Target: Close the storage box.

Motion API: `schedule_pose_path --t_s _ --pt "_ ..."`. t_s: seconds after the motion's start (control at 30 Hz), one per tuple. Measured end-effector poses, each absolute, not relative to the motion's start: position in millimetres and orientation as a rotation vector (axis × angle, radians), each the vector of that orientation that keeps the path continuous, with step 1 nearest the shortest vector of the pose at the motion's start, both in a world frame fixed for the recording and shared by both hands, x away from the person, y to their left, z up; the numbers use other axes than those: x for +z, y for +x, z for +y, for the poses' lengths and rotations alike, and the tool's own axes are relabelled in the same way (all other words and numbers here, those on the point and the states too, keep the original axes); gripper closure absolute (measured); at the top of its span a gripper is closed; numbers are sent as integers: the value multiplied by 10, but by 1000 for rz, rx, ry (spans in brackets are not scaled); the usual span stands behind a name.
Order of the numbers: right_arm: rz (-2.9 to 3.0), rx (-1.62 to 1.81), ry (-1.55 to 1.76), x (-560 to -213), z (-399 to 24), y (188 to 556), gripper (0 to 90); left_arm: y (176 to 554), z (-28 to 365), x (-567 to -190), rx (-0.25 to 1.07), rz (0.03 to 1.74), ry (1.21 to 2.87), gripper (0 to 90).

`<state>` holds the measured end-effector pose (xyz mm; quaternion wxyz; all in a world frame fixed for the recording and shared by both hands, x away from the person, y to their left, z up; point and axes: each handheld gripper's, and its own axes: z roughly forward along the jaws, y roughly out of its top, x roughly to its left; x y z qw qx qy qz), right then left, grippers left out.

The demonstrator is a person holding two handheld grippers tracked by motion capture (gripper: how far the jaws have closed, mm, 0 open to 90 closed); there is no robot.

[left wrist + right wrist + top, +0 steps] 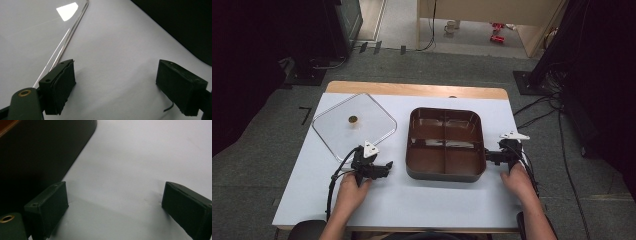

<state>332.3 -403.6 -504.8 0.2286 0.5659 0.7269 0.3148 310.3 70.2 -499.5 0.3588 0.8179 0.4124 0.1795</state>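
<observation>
Lid off, tray empty — nothing gripped yet.
Both grippers' jaws gape wide: left gripper [384,167] beside the clear lid [354,125], right gripper [490,157] beside the brown tray [445,144].

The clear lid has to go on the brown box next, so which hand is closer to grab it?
Probably the left. The left gripper sits open right beside the clear lid, whose edge runs past its jaw. The right gripper is across the brown box.

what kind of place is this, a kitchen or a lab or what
Probably a lab or recording workspace, not a kitchen: a white-topped table on grey carpet, cables across the floor, dark equipment stands around it.
</observation>
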Motion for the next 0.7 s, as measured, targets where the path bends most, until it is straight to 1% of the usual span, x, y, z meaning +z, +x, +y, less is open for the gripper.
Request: schedule_pose_path --t_s 0.7 --pt "2001 867 1558 -5048 -4037 3324 60 3102 701 -4993 468 1061 2118 157"
